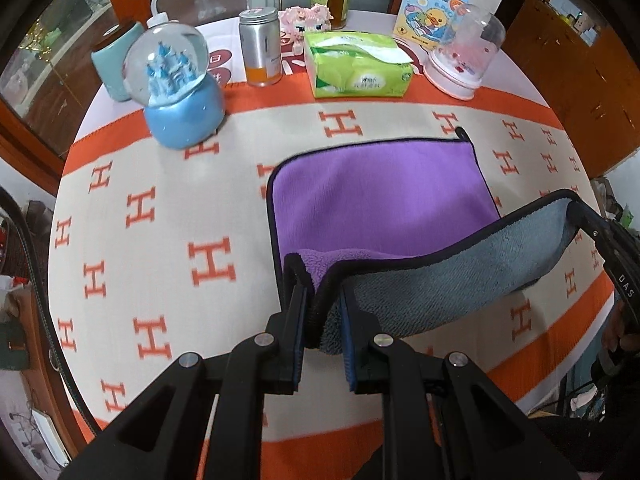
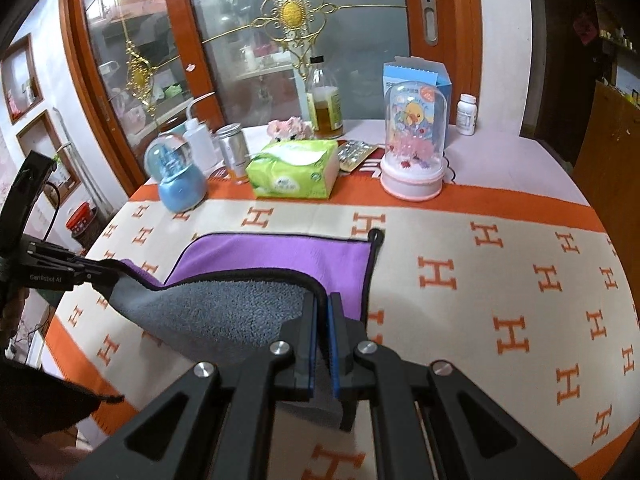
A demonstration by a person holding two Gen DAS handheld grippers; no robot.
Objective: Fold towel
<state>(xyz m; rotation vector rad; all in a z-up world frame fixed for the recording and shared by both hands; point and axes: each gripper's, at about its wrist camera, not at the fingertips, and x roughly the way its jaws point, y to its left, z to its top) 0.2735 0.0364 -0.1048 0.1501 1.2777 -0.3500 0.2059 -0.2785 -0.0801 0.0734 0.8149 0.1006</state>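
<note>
Both wrist cameras are looking close over the table's (image 1: 168, 184) near edge toward its far edge. They are sharing the towel (image 1: 376, 200) and the far-edge clutter.

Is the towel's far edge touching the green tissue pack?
No, the towel's far edge lies well short of the tissue pack, with bare tablecloth between.

on my orange-and-cream tablecloth (image 1: 160, 184) i see a blue snow globe (image 1: 176, 84), a metal can (image 1: 260, 46), a green tissue pack (image 1: 356, 64), a pink dome ornament (image 2: 414, 148), an oil bottle (image 2: 325, 100) and a white pill bottle (image 2: 467, 114).
</note>
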